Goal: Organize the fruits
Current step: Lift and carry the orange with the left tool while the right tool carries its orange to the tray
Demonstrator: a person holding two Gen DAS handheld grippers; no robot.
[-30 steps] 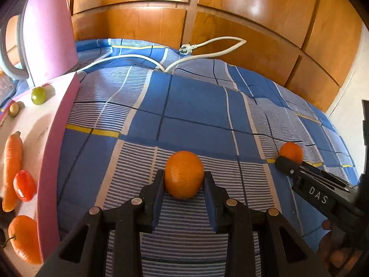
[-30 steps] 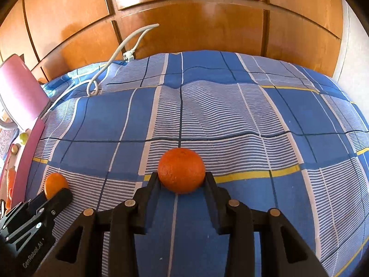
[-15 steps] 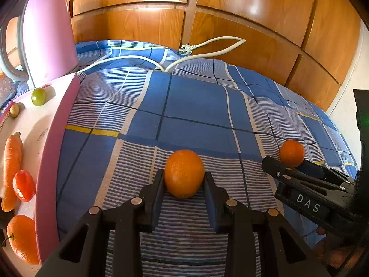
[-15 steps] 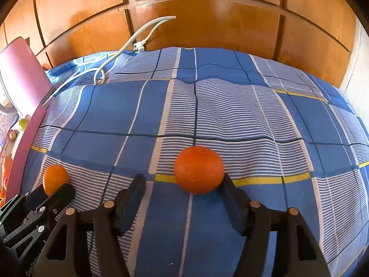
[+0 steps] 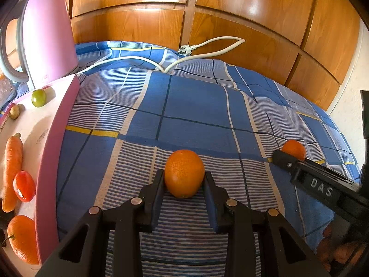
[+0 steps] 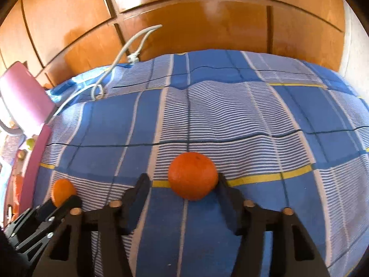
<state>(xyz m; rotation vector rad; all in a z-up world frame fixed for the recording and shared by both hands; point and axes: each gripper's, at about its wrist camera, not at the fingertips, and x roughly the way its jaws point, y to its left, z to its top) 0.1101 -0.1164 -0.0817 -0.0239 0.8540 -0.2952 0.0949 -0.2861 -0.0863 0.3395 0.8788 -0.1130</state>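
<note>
Bedspread ahead open; pink tray blocks left, white cable crosses far edge.

Legible text: "DAS", raised white caps, on side of right gripper body, black plastic, seen in left wrist view just right of orange held in left gripper. Letters upright, tilted w/ gripper body. Pink kettle, far left of orange: small red mark near base, too small to read. Right wrist view: no legible text.
</note>
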